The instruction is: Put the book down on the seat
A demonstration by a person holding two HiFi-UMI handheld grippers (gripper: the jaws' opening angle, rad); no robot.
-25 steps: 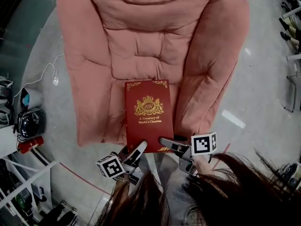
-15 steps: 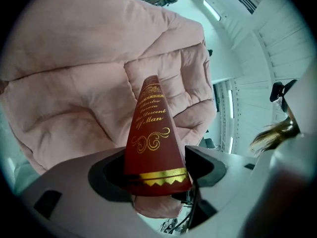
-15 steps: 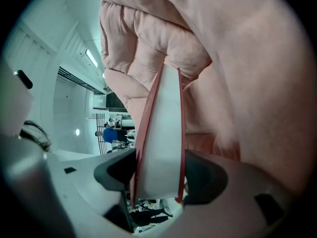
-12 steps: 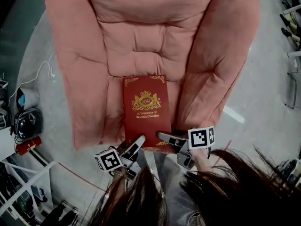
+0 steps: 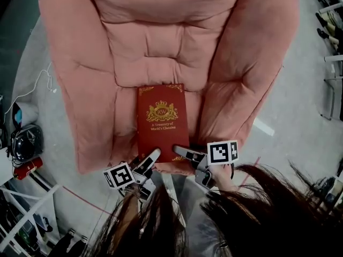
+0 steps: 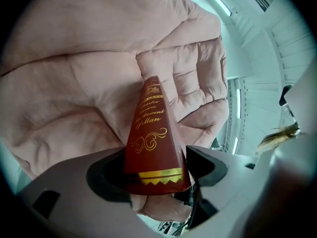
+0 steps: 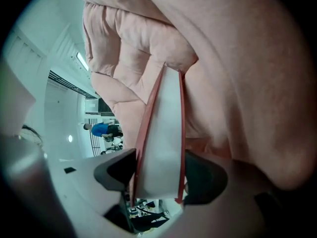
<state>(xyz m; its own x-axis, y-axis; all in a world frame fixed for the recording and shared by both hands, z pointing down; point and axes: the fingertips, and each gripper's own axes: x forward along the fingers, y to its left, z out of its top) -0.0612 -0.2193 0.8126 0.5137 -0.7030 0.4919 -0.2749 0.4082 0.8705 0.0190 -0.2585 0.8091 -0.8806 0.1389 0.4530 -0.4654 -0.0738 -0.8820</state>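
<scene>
A dark red hardback book (image 5: 162, 119) with gold print lies flat on the front of the pink armchair's seat (image 5: 155, 63), its near edge at the seat's front lip. My left gripper (image 5: 147, 159) holds the near left corner. In the left gripper view the spine (image 6: 153, 148) sits between the pads, and the jaws (image 6: 156, 170) are opening. My right gripper (image 5: 182, 152) grips the near right corner. In the right gripper view both pads press the covers on either side of the white page block (image 7: 161, 148), at the right gripper (image 7: 158, 175).
Thick pink armrests (image 5: 246, 74) flank the seat. On the grey floor at left lie a black rounded device (image 5: 24, 141), a red object (image 5: 24, 170) and a white cable (image 5: 37, 90). White shelving (image 5: 21, 218) stands at bottom left, metal furniture legs (image 5: 332, 63) at right.
The book and both grippers have moved forward and down onto the seat; the armchair fills more of the head view. Both grippers have stayed at the book's near edge.
</scene>
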